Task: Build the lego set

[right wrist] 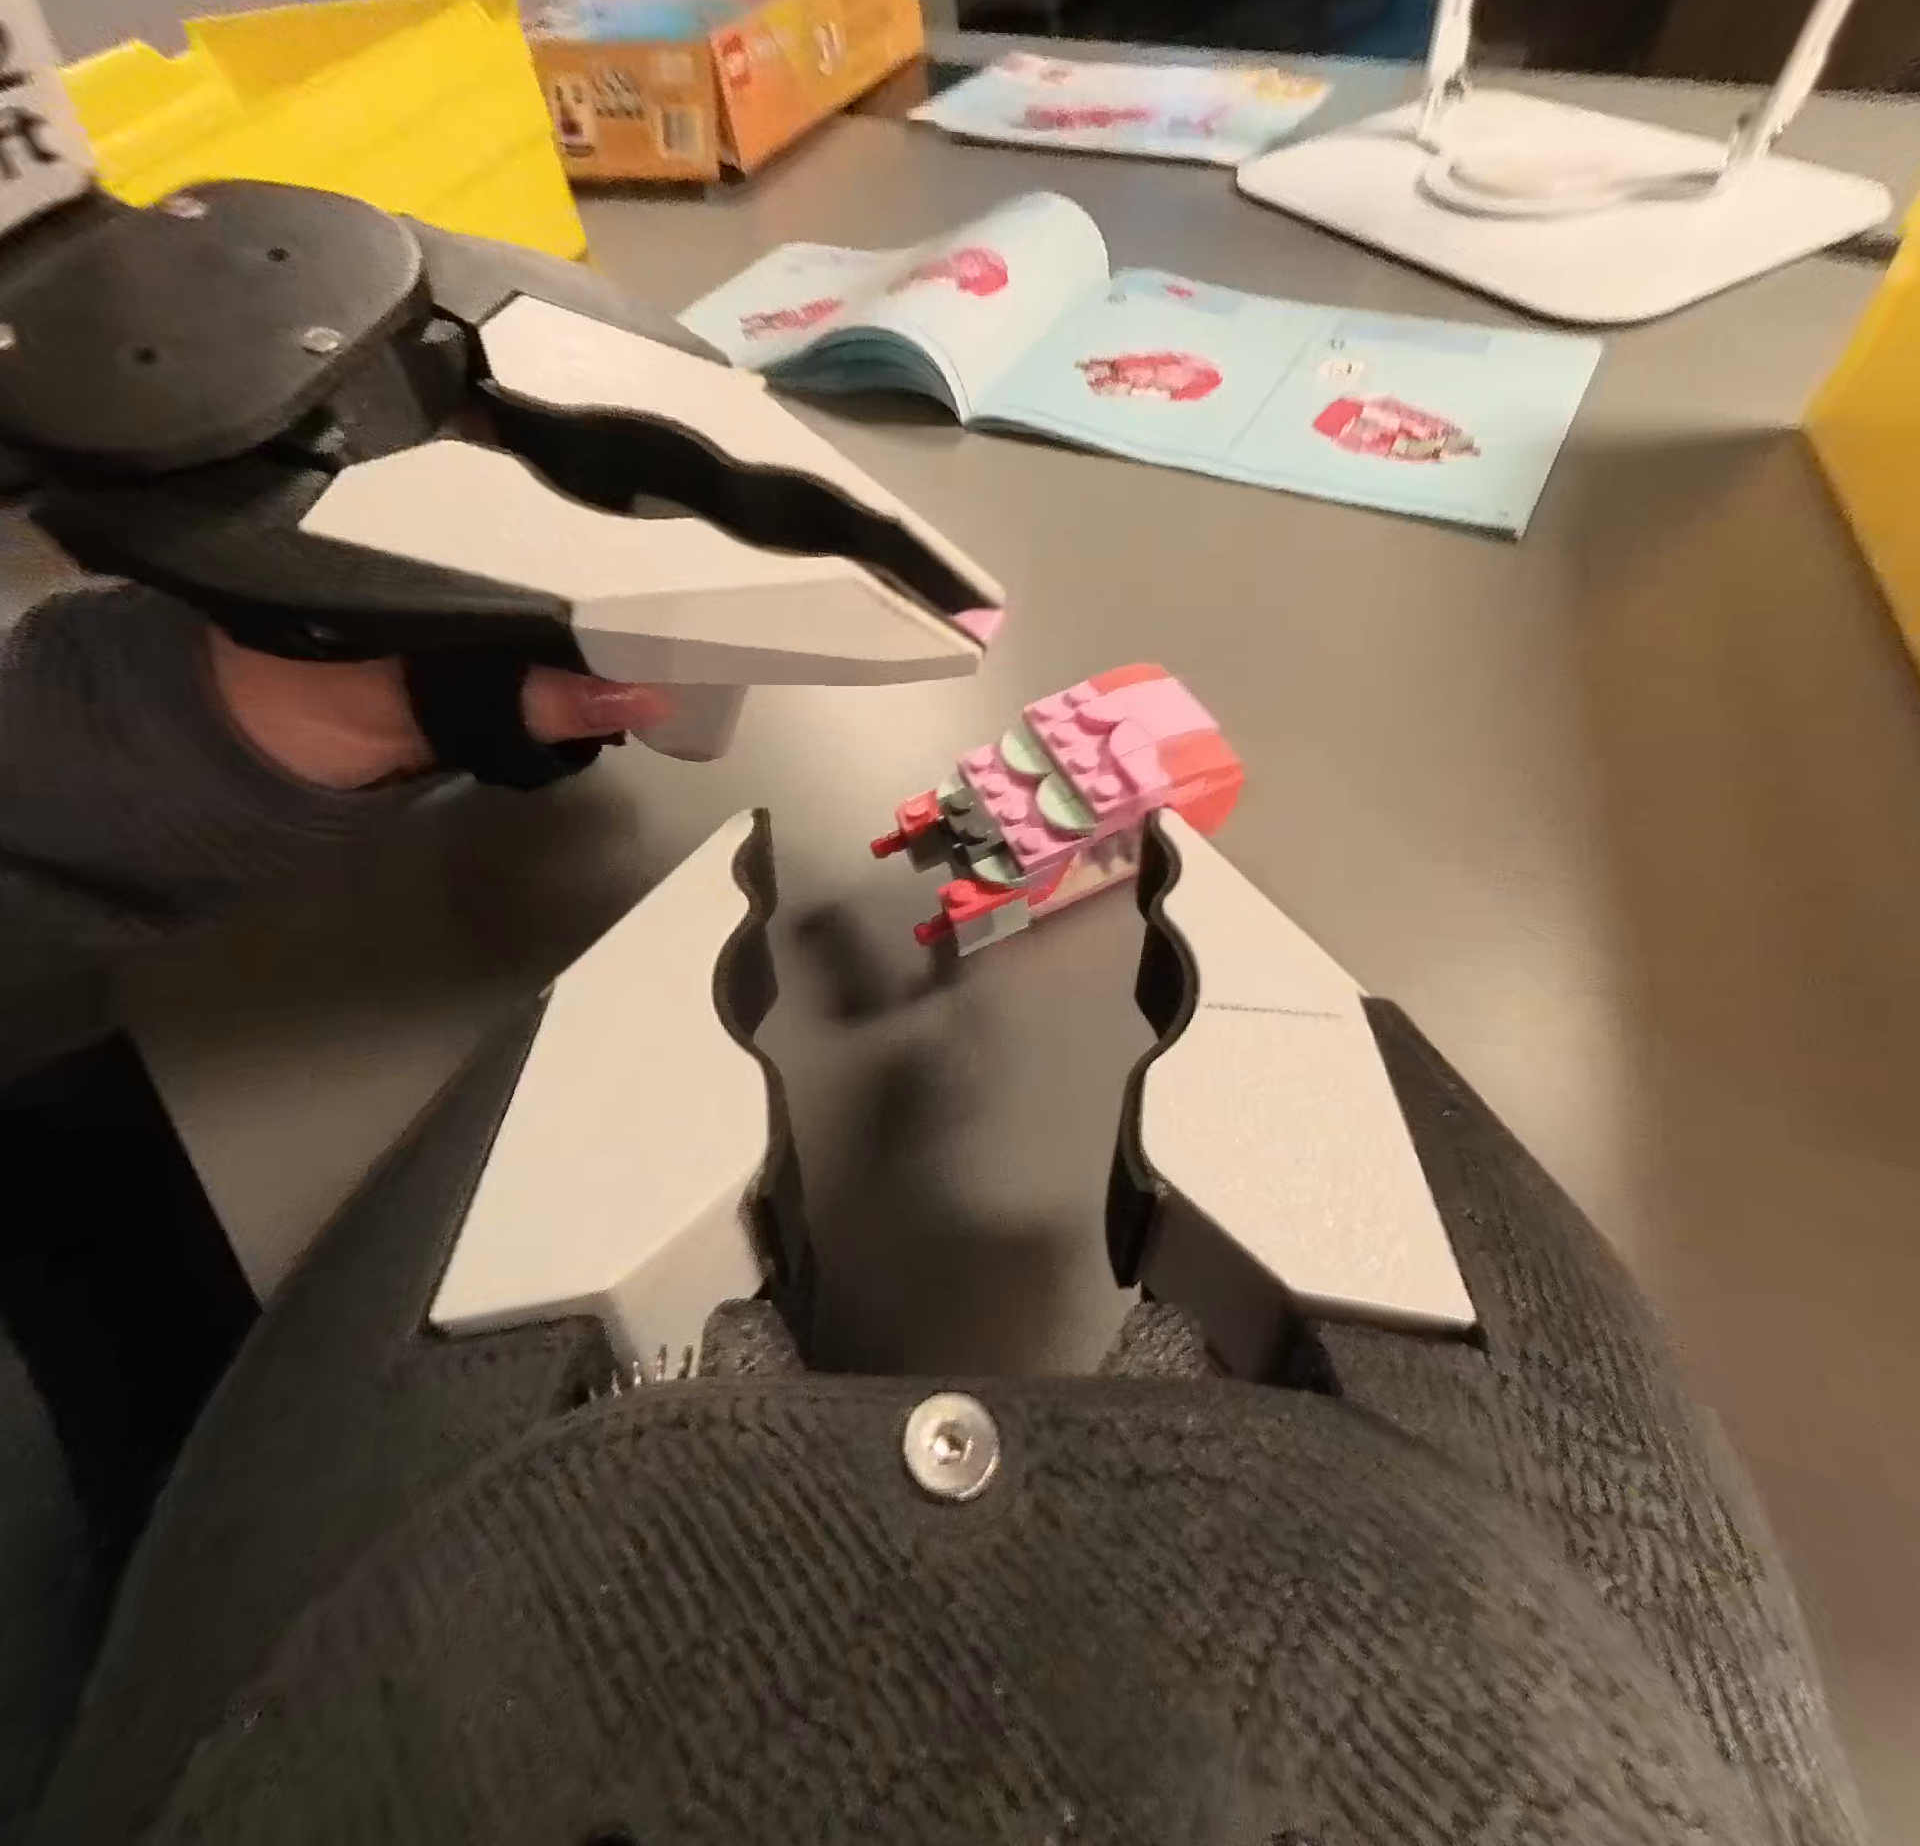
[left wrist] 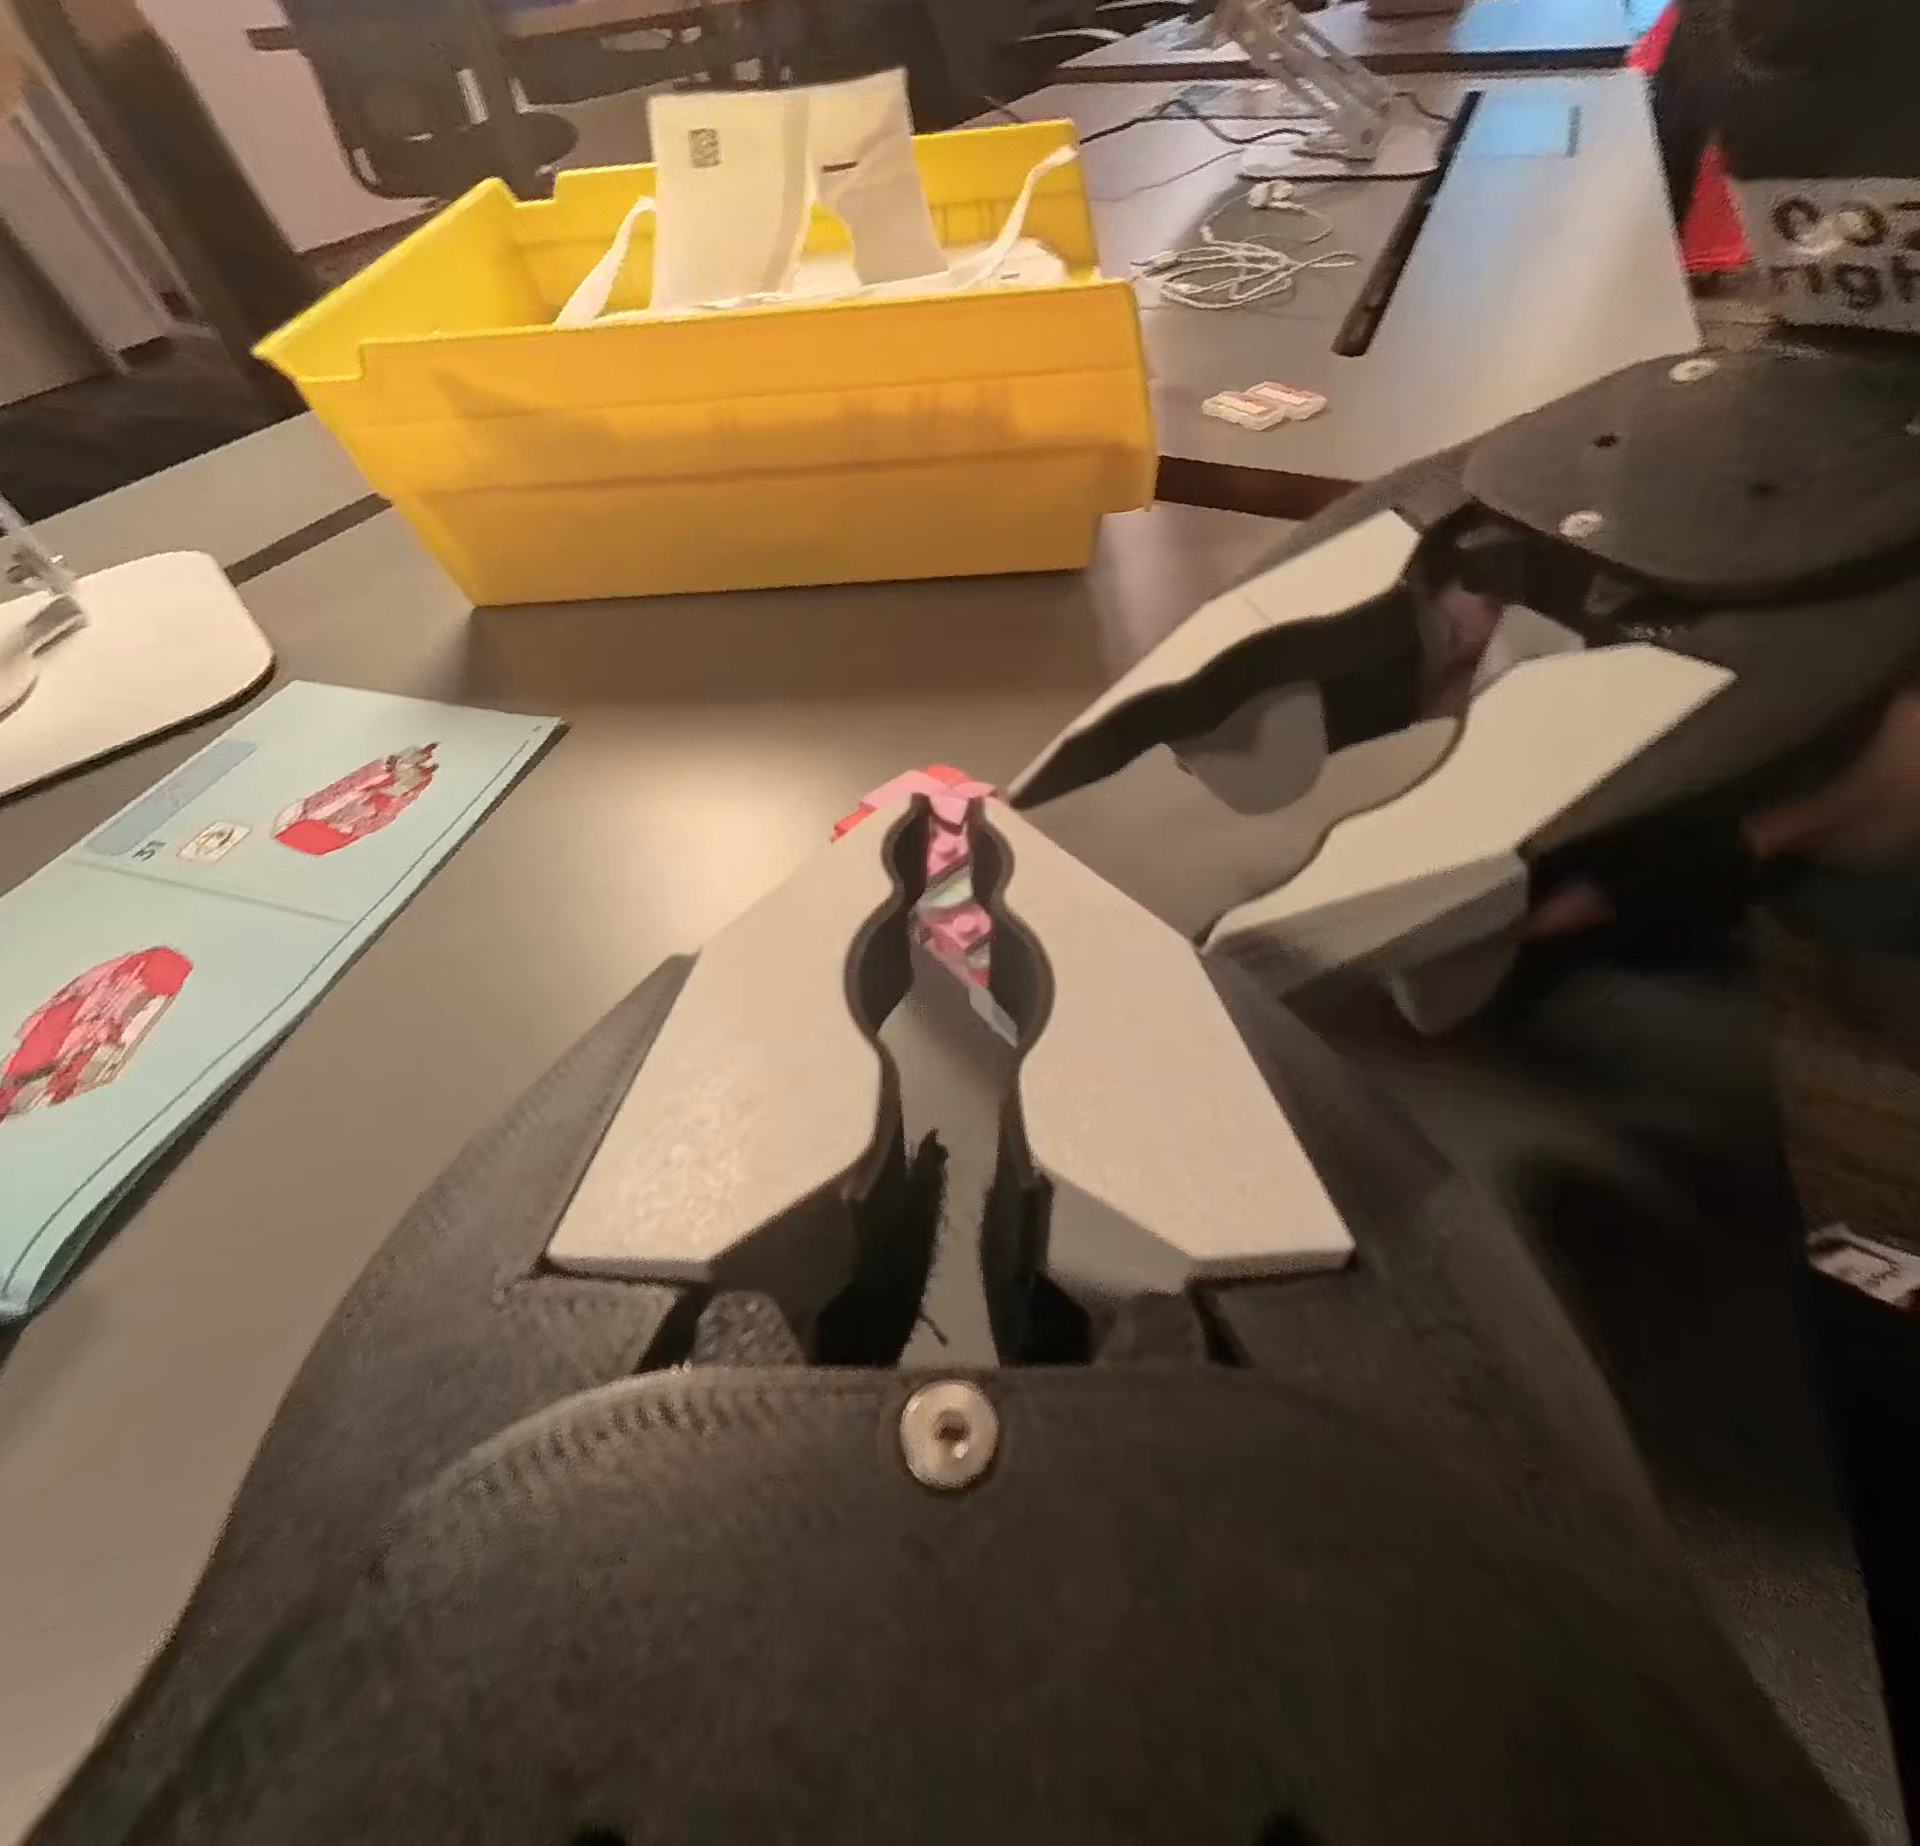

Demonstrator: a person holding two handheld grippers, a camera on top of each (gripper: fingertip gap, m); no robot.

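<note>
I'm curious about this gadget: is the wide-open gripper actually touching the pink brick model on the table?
Cannot tell. In the right wrist view the right gripper stands open, and one fingertip overlaps the brick model's edge, hiding contact or gap.

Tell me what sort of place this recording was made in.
Probably an office or lab workspace: rows of desks with office chairs behind, cables on a dark desk, and a yellow parts bin beside an open brick-building booklet.

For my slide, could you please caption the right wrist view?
Open right gripper near a pink brick model; left gripper pinches a pink piece.
</note>
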